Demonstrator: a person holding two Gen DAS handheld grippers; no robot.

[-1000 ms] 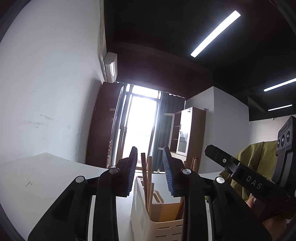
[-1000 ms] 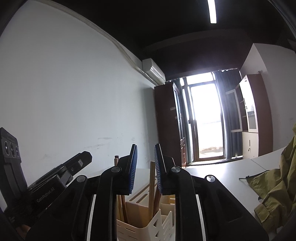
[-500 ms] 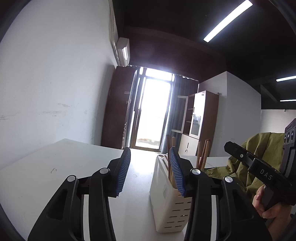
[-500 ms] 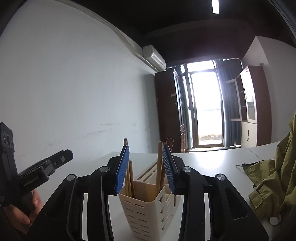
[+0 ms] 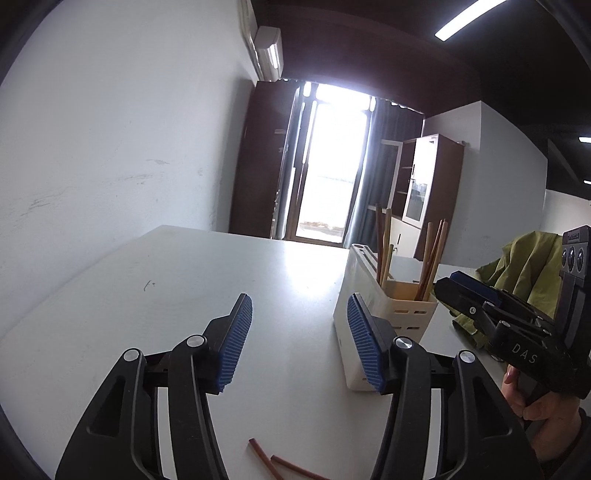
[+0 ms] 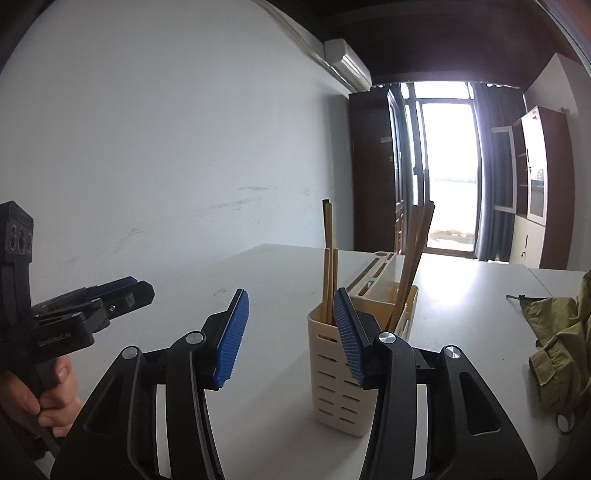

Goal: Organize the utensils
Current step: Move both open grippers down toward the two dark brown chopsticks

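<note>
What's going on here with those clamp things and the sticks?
A person is tidying chopsticks with two handheld grippers. The left gripper and right gripper are both open and empty. Several chopsticks stand in the cream holder on the white table; two loose chopsticks lie near the left gripper.

I judge this an office room: long white table (image 5: 221,295), glass-fronted wooden cabinet (image 5: 430,195), wall air conditioner (image 5: 269,51), ceiling strip light (image 5: 469,18), curtained balcony door (image 6: 447,177).

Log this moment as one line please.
left tool open, empty | right tool open, empty | chopsticks upright in holder | loose chopsticks on table
</note>
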